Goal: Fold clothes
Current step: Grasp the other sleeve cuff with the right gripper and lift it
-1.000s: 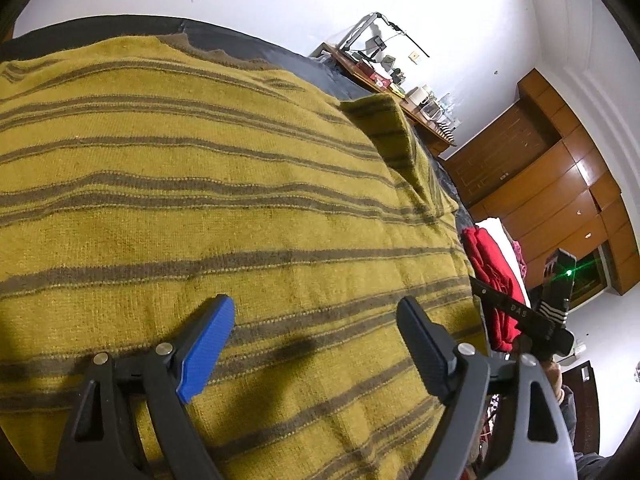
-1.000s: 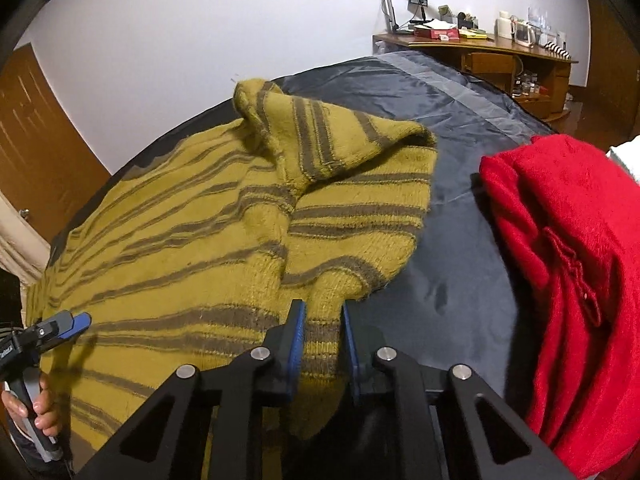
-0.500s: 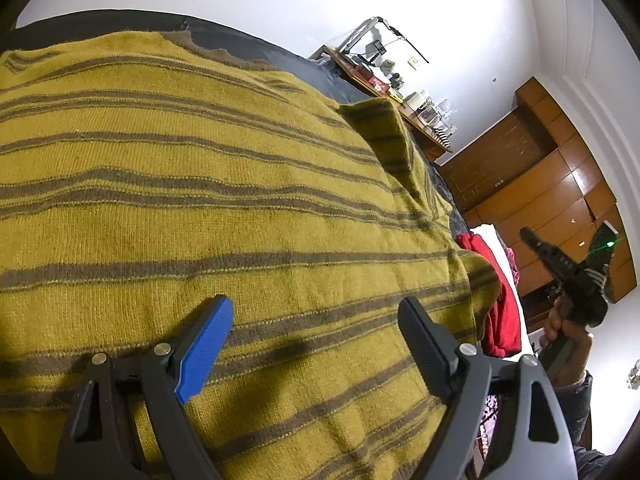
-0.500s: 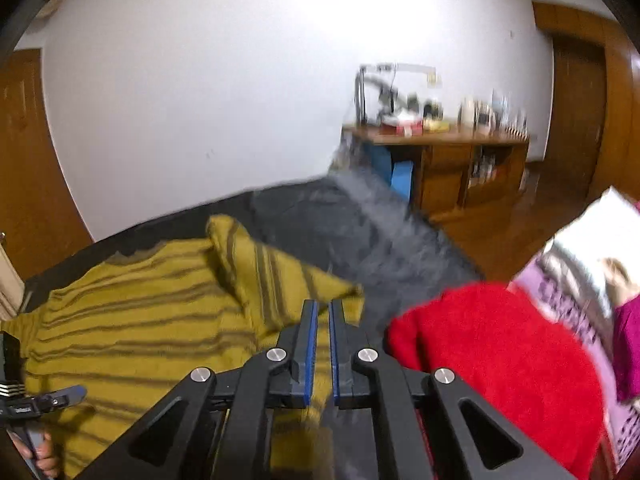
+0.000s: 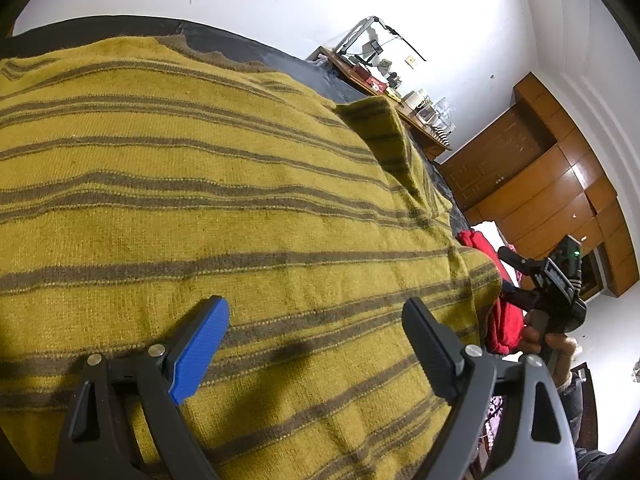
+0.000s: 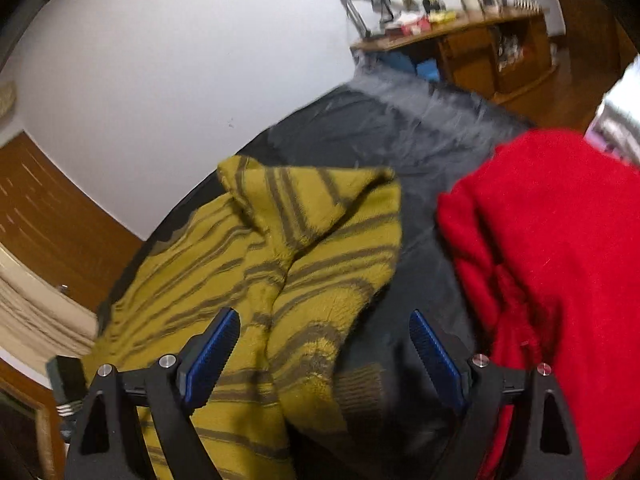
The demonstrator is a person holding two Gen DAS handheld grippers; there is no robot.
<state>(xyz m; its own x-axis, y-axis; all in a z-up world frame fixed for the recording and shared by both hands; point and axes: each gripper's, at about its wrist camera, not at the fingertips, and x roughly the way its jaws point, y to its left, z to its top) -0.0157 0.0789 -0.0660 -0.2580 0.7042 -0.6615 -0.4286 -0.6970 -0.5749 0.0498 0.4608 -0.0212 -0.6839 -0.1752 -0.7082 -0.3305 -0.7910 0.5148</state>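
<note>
A mustard-yellow sweater with grey-brown stripes (image 5: 208, 184) lies spread over a dark bed cover (image 6: 400, 128). One sleeve (image 6: 320, 216) is folded in across the body. My left gripper (image 5: 316, 336) hovers open just above the sweater's lower part, with nothing between its fingers. My right gripper (image 6: 324, 356) stands open over the sweater's edge, where the striped cuff (image 6: 360, 388) lies on the cover. In the left wrist view the right gripper (image 5: 548, 288) shows at the sweater's far side, held by a hand (image 5: 560, 348).
A red knitted garment (image 6: 560, 260) is heaped on the bed right of the sweater. A wooden desk (image 6: 480, 40) with a lamp and small items stands against the white wall. Wooden wardrobes (image 5: 560, 184) line the right side.
My right gripper, shut one second and half a second ago, has opened and dropped back down near the sweater's cuff. The left gripper has hardly moved and stays open.
</note>
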